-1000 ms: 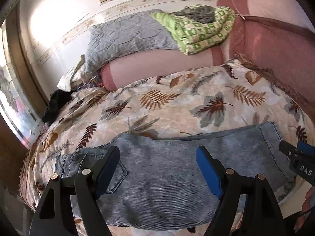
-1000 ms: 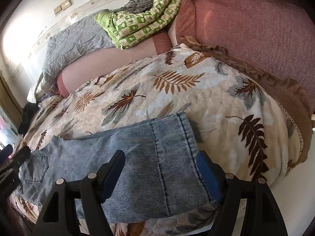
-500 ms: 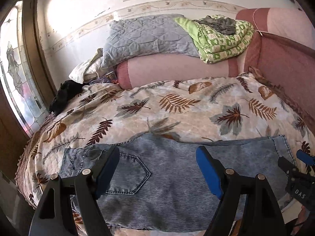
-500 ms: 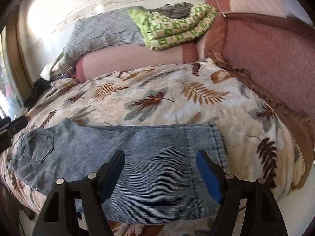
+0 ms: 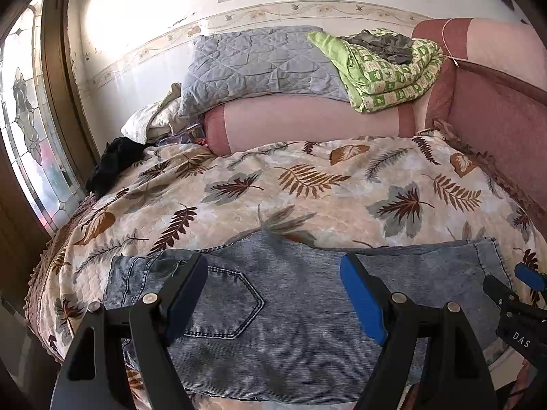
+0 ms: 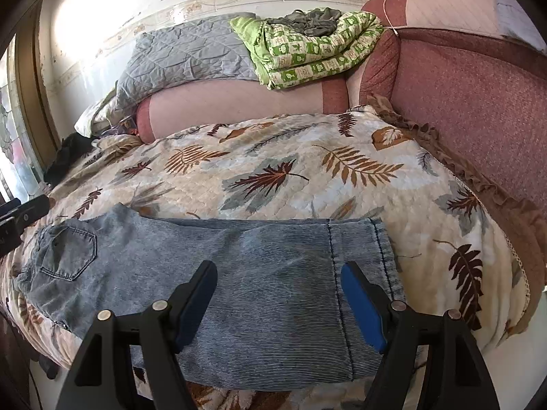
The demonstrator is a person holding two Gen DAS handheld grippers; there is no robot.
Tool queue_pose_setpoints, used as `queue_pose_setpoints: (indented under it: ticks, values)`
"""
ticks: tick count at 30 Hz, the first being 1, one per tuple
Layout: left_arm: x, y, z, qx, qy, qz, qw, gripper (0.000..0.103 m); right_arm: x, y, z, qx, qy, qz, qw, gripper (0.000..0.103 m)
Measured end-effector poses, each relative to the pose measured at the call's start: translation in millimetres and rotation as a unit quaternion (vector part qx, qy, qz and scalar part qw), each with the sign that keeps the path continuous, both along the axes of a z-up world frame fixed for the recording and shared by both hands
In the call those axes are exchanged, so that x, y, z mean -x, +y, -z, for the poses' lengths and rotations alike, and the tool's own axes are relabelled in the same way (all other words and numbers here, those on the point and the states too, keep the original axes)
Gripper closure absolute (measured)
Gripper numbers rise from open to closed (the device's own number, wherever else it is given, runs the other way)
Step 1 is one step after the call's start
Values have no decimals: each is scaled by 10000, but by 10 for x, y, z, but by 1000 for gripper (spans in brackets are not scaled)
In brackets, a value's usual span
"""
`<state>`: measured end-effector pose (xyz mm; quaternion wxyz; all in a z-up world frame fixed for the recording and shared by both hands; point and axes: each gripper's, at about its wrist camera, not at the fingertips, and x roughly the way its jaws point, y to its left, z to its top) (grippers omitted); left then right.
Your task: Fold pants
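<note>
At the far left of the left wrist view a stained-glass window [image 5: 27,143] stands beside the bed, and a leaf-print bedspread [image 5: 307,184] fills the middle. The pants [image 5: 301,311], pale denim, lie flat along the lower part of the frame, back pocket at lower left, hem at right. The left gripper [image 5: 273,294] hovers over the pocket end, jaws wide apart, holding nothing. In the right wrist view the right gripper [image 6: 278,297] hangs over the hem end, jaws likewise spread and empty.
</note>
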<state>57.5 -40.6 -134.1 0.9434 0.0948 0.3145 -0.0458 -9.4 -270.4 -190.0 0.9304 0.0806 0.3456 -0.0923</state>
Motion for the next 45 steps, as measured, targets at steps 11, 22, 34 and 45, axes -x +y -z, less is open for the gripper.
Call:
queue_pose_setpoints:
  ticks: [11,22,34,45]
  values:
    - [1,-85,45,-68,33,55,10000,23,19,-25,-32,-72,-72,-23,9999,25]
    - [-6,-87,64,-43,66,80,9999,23,14,-13,-40,-74,-74,7,9999,25]
    - [10,-133,94,-52,89,148,9998,23,24,-34,-38,-100,-68,37,9999,25]
    - [41,-206,84,-62,79,227,9997,23,27,-78,-34,-140,-43,97,9998,25]
